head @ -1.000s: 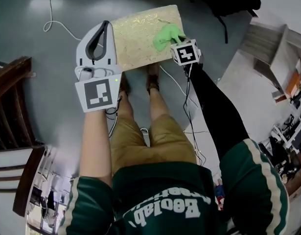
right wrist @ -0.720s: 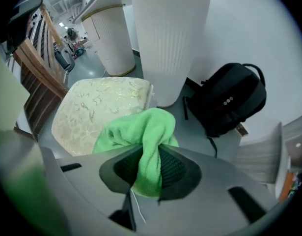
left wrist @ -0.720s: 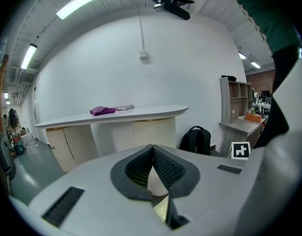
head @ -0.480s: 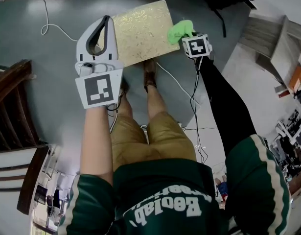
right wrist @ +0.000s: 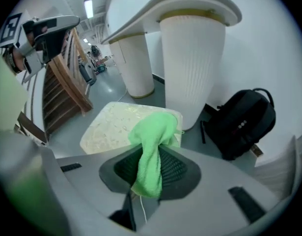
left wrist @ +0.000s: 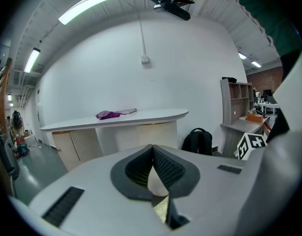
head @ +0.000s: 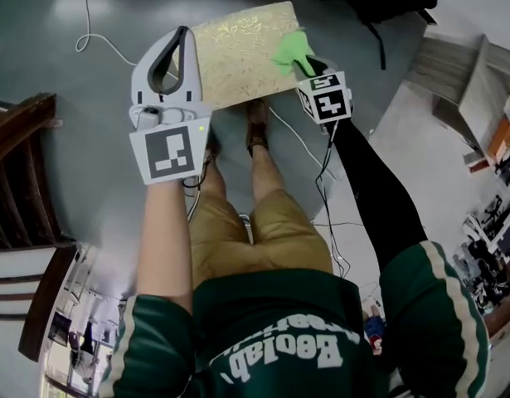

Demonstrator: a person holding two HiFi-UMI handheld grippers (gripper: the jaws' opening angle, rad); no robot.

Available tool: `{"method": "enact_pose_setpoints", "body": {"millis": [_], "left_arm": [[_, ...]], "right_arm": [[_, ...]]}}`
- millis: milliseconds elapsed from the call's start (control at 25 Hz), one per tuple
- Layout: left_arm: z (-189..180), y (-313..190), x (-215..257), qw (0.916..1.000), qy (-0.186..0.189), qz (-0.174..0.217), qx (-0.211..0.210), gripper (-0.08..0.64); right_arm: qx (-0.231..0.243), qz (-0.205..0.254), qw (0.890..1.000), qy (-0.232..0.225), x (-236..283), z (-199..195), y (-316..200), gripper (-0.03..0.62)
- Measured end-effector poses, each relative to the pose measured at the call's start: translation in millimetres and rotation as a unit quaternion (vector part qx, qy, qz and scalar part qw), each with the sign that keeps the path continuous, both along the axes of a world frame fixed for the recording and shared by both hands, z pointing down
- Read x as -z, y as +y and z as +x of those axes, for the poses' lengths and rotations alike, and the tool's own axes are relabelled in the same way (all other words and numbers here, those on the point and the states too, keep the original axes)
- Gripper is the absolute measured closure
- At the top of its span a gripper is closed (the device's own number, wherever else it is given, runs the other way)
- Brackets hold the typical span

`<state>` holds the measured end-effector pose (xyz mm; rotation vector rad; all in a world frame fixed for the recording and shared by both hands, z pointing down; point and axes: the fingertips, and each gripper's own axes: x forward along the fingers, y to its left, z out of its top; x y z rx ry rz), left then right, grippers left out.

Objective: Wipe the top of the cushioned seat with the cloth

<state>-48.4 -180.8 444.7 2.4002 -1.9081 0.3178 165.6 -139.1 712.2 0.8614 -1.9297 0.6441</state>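
Firmly clamped on the green cloth point(right wrist: 151, 140), down at the right gripper point(right wrist: 151, 163): pads pressed into its bunched middle, free end flopping forward past the tips. Across at the left gripper point(left wrist: 152, 150), pressed tip to tip on nothing, with only a sliver of pale surface glimpsed through the gap behind the tips.

Further out, draped over the right edge of the cushioned seat point(head: 234, 52), toward its far corner, as seen from the head view. Hard to say whether actually pressed on the pale gold top or just brushing the rim. On the opposite side, held idle over the seat's left edge, seemingly well above it and taking no part. Beyond that, just grey floor point(head: 89, 139) all round and a black backpack point(right wrist: 239, 124) past the far right corner.

Probably mid-wipe, at the turning end of a stroke, with most of the top lying to the left and not yet covered from this position.

Next, likely: keep the pinch tight, lower until the loose end lies flat on the fabric, then drag leftward across the top in a steady pass. Worth watching the edge, to avoid slipping off and wiping air.
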Motion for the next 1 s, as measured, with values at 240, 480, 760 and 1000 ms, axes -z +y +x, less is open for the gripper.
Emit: {"method": "enact_pose_setpoints", "body": {"millis": [240, 480, 760, 1000], "left_arm": [[-28, 18, 5, 0.9998, 0.005, 0.006, 0.020, 0.548], [-65, 39, 7, 0.9993, 0.006, 0.003, 0.038, 0.548], [-105, 62, 5, 0.9988, 0.008, 0.000, 0.048, 0.548], [-130, 75, -5, 0.9988, 0.004, -0.010, 0.047, 0.548]], "right_arm": [[0.065, -0.015, 0.996, -0.065, 28, -105, 60, 0.500], [0.095, -0.067, 0.989, -0.096, 22, -193, 119, 0.500], [0.132, -0.123, 0.980, -0.082, -3, -255, 175, 0.500], [0.154, -0.155, 0.975, -0.049, -31, -280, 206, 0.500]]}}
